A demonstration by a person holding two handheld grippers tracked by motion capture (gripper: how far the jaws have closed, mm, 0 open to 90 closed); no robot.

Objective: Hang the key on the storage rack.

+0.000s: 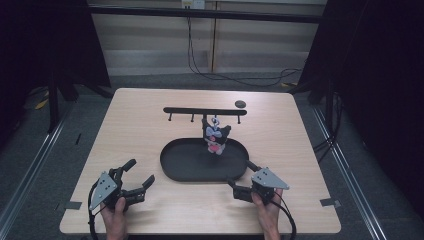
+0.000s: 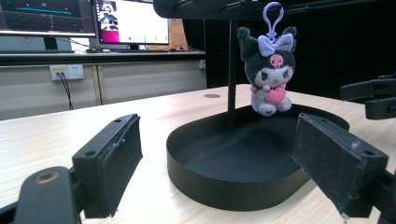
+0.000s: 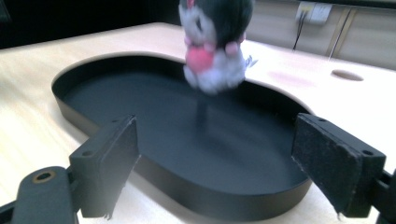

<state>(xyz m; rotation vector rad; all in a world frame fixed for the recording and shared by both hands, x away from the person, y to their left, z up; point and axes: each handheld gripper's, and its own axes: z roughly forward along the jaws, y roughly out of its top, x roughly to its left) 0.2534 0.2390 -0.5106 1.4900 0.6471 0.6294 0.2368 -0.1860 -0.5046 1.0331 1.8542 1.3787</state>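
Observation:
A small plush toy [image 1: 216,139] in black, white and pink hangs by a lilac clip from a black rack bar [image 1: 205,111] above a black oval tray [image 1: 176,167]. The left gripper view shows the plush toy [image 2: 269,70] hanging over the tray [image 2: 205,179]. My left gripper [image 1: 140,174] rests open on the table at the tray's left, its pads [image 2: 112,163] wide apart. At the tray's right front corner my right gripper [image 1: 242,175] is open too. The right gripper view has the plush toy [image 3: 215,44] above the tray [image 3: 187,196], blurred.
A small dark round disc [image 1: 240,104] lies on the table behind the rack's right end. Tape marks [image 1: 73,205] sit at the table's front corners. Monitors [image 2: 84,18] stand on a desk beyond the table. Dark curtains flank the table on both sides.

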